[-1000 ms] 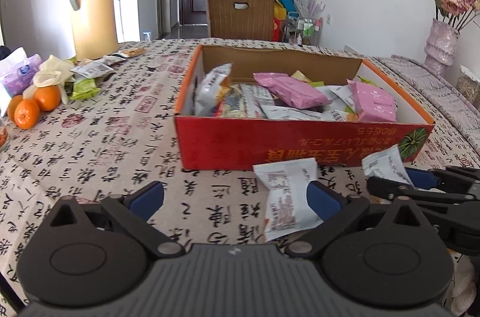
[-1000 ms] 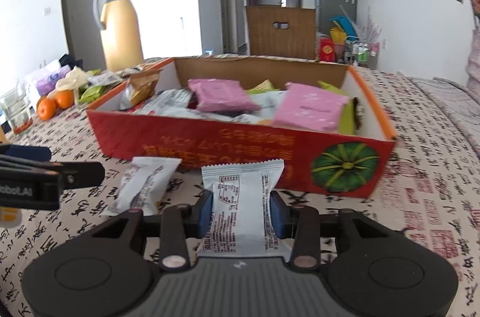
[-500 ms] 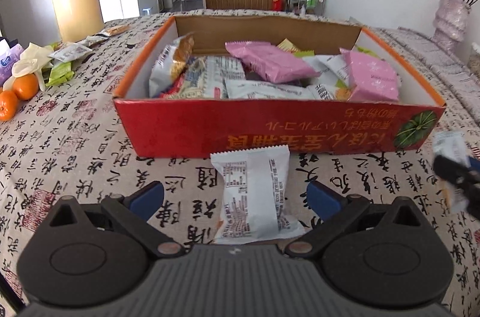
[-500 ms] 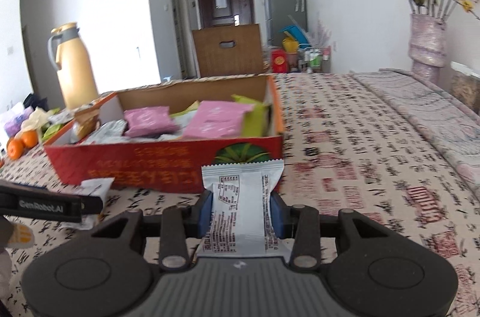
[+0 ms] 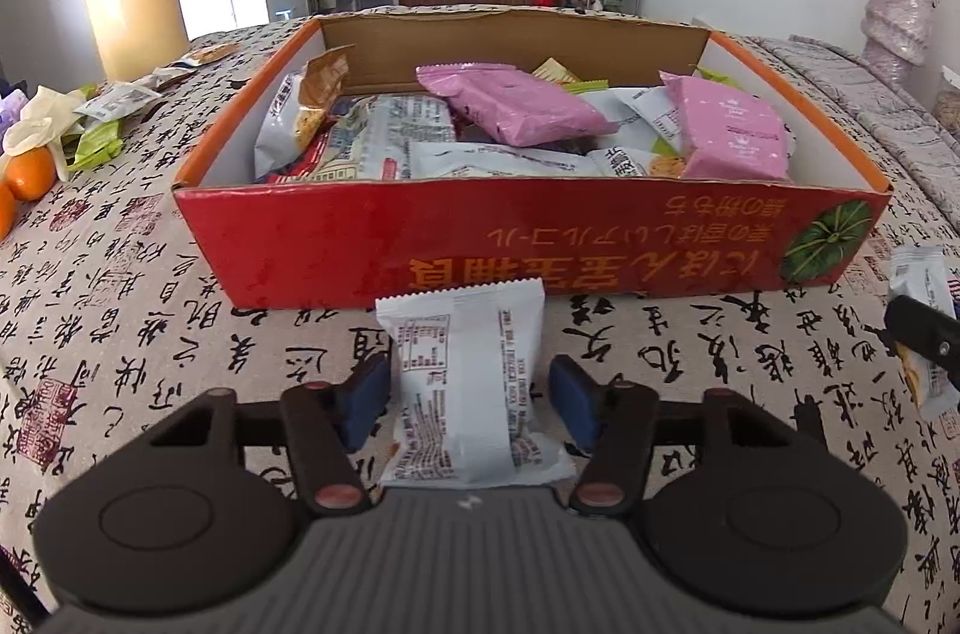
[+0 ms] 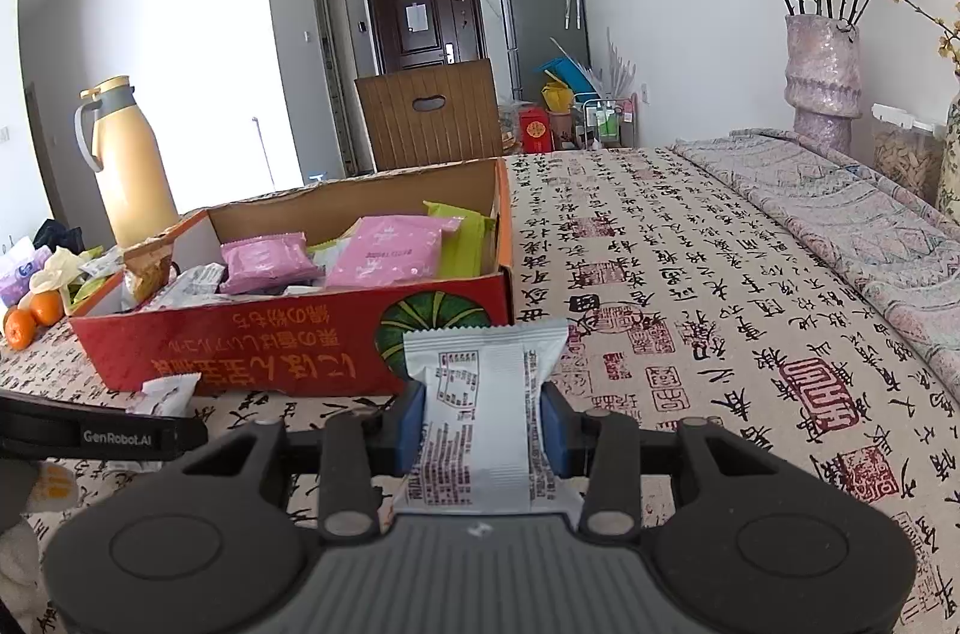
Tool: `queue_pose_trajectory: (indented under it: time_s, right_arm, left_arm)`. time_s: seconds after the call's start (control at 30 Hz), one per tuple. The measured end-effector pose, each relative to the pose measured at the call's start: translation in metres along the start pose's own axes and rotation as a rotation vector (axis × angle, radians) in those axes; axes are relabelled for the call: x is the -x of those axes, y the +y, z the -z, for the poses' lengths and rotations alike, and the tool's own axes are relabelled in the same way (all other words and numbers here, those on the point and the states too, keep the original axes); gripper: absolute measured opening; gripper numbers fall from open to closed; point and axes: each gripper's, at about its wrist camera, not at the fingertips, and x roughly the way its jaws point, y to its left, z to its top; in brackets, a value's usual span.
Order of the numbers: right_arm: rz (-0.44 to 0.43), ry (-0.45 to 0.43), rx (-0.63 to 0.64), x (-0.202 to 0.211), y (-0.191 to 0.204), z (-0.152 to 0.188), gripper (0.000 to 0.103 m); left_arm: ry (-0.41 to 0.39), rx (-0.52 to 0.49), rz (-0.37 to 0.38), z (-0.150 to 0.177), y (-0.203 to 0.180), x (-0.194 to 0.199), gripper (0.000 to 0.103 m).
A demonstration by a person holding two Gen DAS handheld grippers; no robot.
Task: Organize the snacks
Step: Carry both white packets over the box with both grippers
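White snack packet (image 5: 465, 382) — long axis toward red box (image 5: 510, 244), lengthwise between the fingers (image 5: 360, 397).

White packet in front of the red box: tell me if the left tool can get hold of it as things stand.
Probably yes. The white packet lies between the left tool's closing jaws on the tablecloth, with nothing in the way.

box (image 5: 420, 244): glossy printed cardboard | tablecloth (image 5: 120, 310): matt cloth | packet (image 5: 468, 382): probably plastic film
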Motion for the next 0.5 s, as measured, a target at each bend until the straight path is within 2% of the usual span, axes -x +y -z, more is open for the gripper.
queue_pose_trajectory:
  time_s: [0.07,0.1,0.5]
  right_arm:
    - [-0.002,0.000,0.000,0.001,0.001,0.001,0.039]
    - [-0.003,0.000,0.000,0.001,0.001,0.001,0.039]
    - [-0.012,-0.006,0.013,0.006,0.008,0.001,0.039]
  left_arm:
    - [-0.004,-0.004,0.005,0.000,-0.001,0.001,0.047]
    - [-0.005,-0.006,0.009,0.000,-0.001,0.002,0.045]
    - [-0.045,-0.021,0.029,0.006,0.001,0.020,0.043]
